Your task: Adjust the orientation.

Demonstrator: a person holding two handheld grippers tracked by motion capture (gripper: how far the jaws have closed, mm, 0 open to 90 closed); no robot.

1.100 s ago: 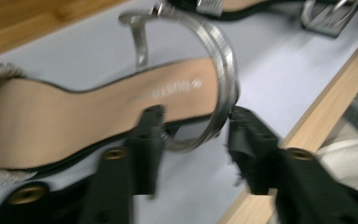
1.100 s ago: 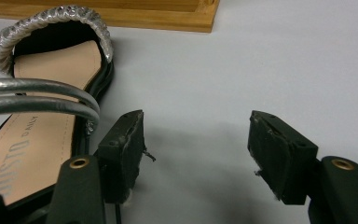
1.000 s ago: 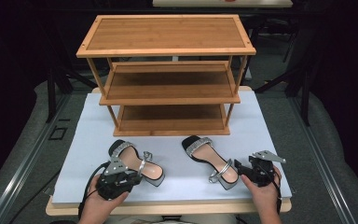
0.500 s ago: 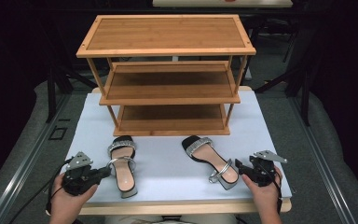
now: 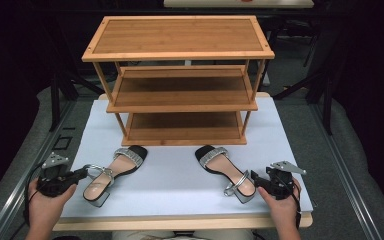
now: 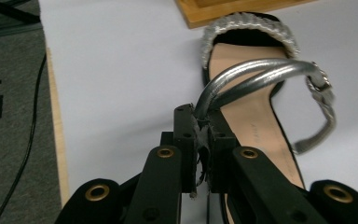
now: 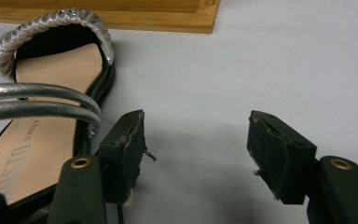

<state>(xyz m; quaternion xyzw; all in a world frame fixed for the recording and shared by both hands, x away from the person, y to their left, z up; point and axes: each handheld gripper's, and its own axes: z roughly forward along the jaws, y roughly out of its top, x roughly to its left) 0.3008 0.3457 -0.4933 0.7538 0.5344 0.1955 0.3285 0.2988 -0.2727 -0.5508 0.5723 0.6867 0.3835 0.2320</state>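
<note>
Change: your left hand-held gripper (image 5: 82, 173) has dragged the left sandal (image 5: 111, 173) leftward across the surface (image 5: 180, 175); toe now points at the shoe rack (image 5: 180, 90).
Meaning: likely lining it up w/ the rack's bottom shelf (image 5: 182, 127).
Left grip: jaws together, clamped on the silver ankle strap (image 6: 242, 79) near the heel.
Right grip: right hand-held gripper (image 7: 196, 140) jaws apart, holding nothing, just beside the right sandal (image 5: 225, 172).

Two sandals (image 5: 115, 170), one rack (image 5: 180, 80)
</note>
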